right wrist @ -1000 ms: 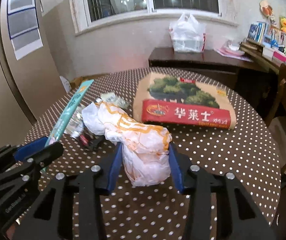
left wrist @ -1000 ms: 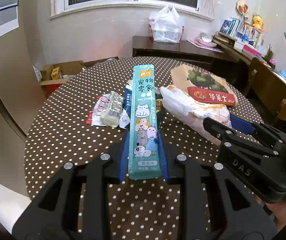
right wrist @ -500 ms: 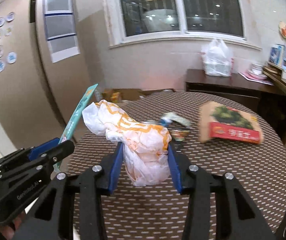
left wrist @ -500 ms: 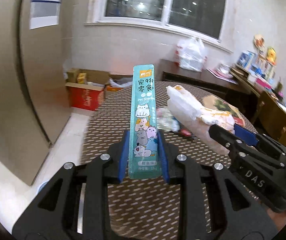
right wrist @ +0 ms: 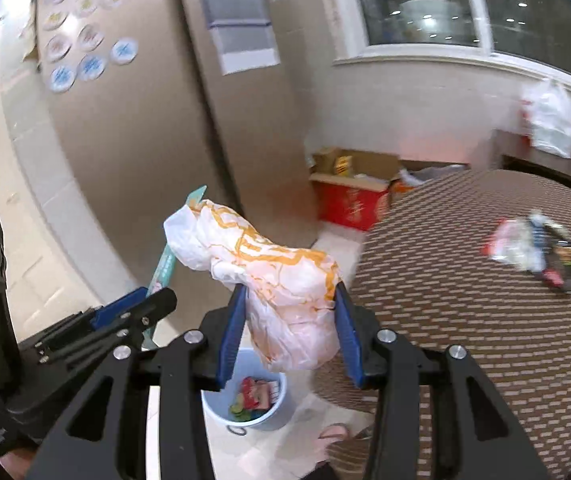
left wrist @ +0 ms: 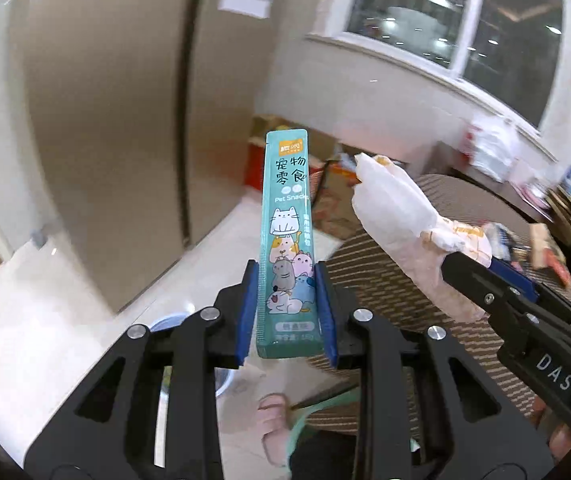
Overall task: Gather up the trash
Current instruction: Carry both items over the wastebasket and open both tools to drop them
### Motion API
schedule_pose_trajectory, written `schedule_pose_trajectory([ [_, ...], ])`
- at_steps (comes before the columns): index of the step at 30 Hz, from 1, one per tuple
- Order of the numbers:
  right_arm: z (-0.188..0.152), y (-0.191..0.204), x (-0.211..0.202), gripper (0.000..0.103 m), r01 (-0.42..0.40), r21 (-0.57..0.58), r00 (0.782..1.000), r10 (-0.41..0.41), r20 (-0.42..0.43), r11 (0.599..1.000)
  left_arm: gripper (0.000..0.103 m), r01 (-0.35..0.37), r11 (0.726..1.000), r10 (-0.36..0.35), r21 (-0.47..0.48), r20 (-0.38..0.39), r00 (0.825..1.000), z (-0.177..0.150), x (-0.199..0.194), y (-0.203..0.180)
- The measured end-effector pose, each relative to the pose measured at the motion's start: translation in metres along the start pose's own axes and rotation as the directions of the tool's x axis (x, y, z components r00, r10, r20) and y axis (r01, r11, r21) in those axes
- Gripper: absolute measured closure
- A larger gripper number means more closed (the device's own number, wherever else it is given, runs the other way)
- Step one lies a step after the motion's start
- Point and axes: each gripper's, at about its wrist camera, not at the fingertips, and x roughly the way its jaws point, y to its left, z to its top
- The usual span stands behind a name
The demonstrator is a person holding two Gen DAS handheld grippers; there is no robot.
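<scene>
A: Where to with the load?
B: Down and a little ahead, into the pale blue bin (right wrist: 253,424) on the floor. Shows right beneath the right tool (right wrist: 290,292), just off the edge of the surface (right wrist: 465,320).
A: Grip on the right?
B: Closed on a crumpled white-and-orange wrapper (right wrist: 269,272), pads pressing both flanks. Sticks out forward and up-left, past the tips.
A: And the left?
B: Left tool (left wrist: 285,280) pinching a teal pet-snack sachet (left wrist: 285,220) by its lower end. Long axis straight out along the fingers, away from the camera.
A: Nearer the bin?
B: By the right view, the right tool, almost over the mouth. Left tool just beside it on the left, with the bin only glimpsed under its fingers.
A: Anything in the way?
B: Little. A few scraps already inside the bin, room to spare. A slippered foot (right wrist: 333,436) close by the bin's right side, the surface's edge near too. Red cardboard box (right wrist: 349,204) well behind.
A: More to fetch?
B: Yes, a small heap of wrappers (right wrist: 533,248) far right on the surface.
A: Risk?
B: Long, light sachet: likely to flutter wide unless let go low over the mouth.
</scene>
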Motion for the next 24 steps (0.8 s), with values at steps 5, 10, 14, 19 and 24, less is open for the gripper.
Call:
schedule_pose_trajectory([
  [5, -0.012, 0.051, 0.046, 0.06, -0.055, -0.058, 0.996, 0.05, -0.076, 0.997, 0.075, -0.081, 0.994, 0.077, -0.072, -0.048, 0.996, -0.014, 0.016, 0.051],
  [10, -0.025, 0.079, 0.084, 0.06, -0.078, -0.089, 0.988, 0.066, -0.137, 0.993, 0.075, -0.139, 0.981, 0.127, -0.137, -0.095, 0.987, -0.028, 0.033, 0.092],
  [14, -0.032, 0.097, 0.113, 0.06, -0.093, -0.097, 0.981, 0.075, -0.177, 0.991, 0.075, -0.177, 0.969, 0.158, -0.174, -0.12, 0.98, -0.034, 0.043, 0.118],
  [19, -0.032, 0.123, 0.145, 0.056, -0.099, -0.139, 0.979, 0.072, -0.192, 0.985, 0.075, -0.233, 0.951, 0.206, -0.202, -0.145, 0.968, -0.035, 0.056, 0.14],
  [24, -0.035, 0.143, 0.176, 0.034, -0.062, -0.187, 0.983, 0.027, -0.182, 0.98, 0.075, -0.282, 0.935, 0.244, -0.217, -0.183, 0.952, -0.038, 0.071, 0.159],
])
